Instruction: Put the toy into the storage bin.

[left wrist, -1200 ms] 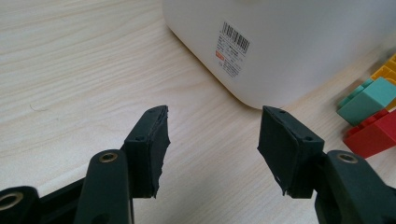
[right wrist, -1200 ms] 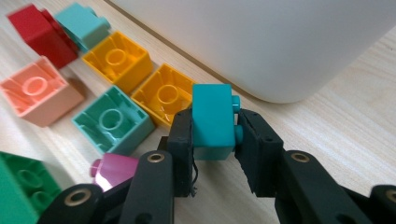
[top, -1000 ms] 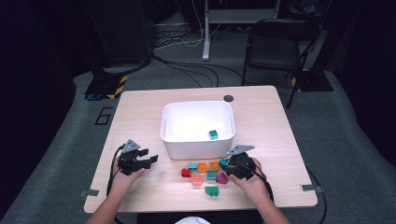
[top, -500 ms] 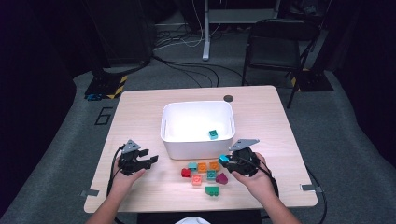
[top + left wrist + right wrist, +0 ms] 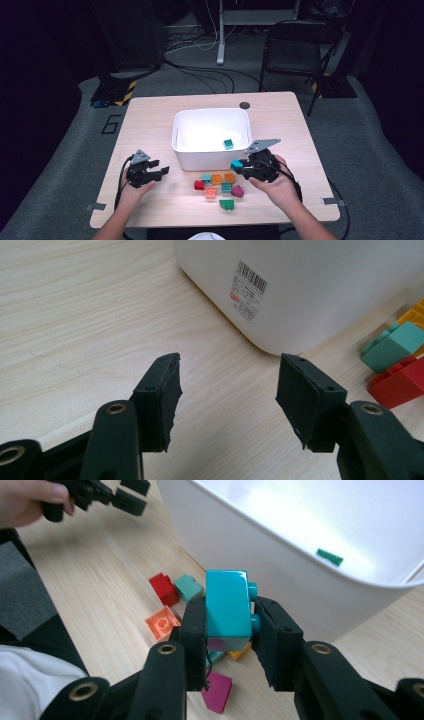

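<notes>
The right gripper [image 5: 239, 166] hangs above the table [image 5: 150, 115], just near of the white bin's [image 5: 210, 161] near right corner, with its jaws clamped on a turquoise block [image 5: 236, 164]. In the right gripper view [image 5: 227, 625] that turquoise block [image 5: 228, 610] stands up between the 2 black pads, its studs turned toward the right-hand pad, and the bin wall [image 5: 280, 575] rises right behind it. The left gripper [image 5: 162, 171] sits near the table's near left part, well apart from the bin's near left corner, and its jaws are spread wide with nothing between them; the left gripper view [image 5: 227, 390] shows bare wood in the gap and the bin's wall with its barcode label [image 5: 247, 290] beyond. On the table, between the 2 hands and just near of the bin, lies a loose cluster of blocks: a red block [image 5: 199, 185], a teal block [image 5: 206, 177], 2 orange blocks [image 5: 217, 179], a salmon block [image 5: 210, 192], a magenta block [image 5: 237, 190] and a green block [image 5: 226, 204] nearest the person. Inside the bin, close to its right wall, lies 1 small green block [image 5: 228, 144]. A dark round disc [image 5: 244, 105] sits on the table just beyond the bin's far right corner.
</notes>
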{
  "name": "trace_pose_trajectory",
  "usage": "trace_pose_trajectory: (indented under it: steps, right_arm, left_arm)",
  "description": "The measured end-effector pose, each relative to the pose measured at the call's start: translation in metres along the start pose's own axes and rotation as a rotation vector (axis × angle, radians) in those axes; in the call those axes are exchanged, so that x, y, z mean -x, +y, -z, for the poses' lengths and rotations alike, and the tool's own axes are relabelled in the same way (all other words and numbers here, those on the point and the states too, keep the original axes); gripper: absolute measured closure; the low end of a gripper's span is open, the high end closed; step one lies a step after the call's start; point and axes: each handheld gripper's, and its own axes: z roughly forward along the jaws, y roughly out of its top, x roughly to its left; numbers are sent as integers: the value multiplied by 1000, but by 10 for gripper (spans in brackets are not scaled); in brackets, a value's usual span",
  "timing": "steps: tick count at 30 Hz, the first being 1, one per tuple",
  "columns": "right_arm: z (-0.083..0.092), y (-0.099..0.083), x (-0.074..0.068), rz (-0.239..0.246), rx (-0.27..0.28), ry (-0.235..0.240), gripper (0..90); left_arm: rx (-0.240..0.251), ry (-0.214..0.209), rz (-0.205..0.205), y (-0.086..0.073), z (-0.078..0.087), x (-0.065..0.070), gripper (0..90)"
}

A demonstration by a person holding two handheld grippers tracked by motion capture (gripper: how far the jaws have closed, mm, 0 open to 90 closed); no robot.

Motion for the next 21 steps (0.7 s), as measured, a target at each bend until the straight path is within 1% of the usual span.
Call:
trace_pose_trajectory:
  steps: [9, 10, 15, 18, 19, 21]
  right_arm:
    - [22, 27, 1, 32, 49, -10, 669]
    - [23, 30, 1, 27, 50, -9, 669]
    - [24, 43, 5, 46, 61, -25, 669]
    - [22, 53, 8, 36, 74, -31, 669]
    - [22, 55, 9, 42, 79, -31, 670]
    - [20, 60, 10, 38, 80, -37, 669]
  left_arm:
    - [4, 2, 3, 0, 1, -1, 425]
    - [4, 0, 2, 0, 0, -1, 426]
    - [2, 0, 0, 0, 0, 0, 425]
    - [2, 1, 0, 0, 0, 0, 426]
    - [4, 3, 0, 0, 0, 0, 426]
    - [2, 1, 1, 0, 0, 0, 426]
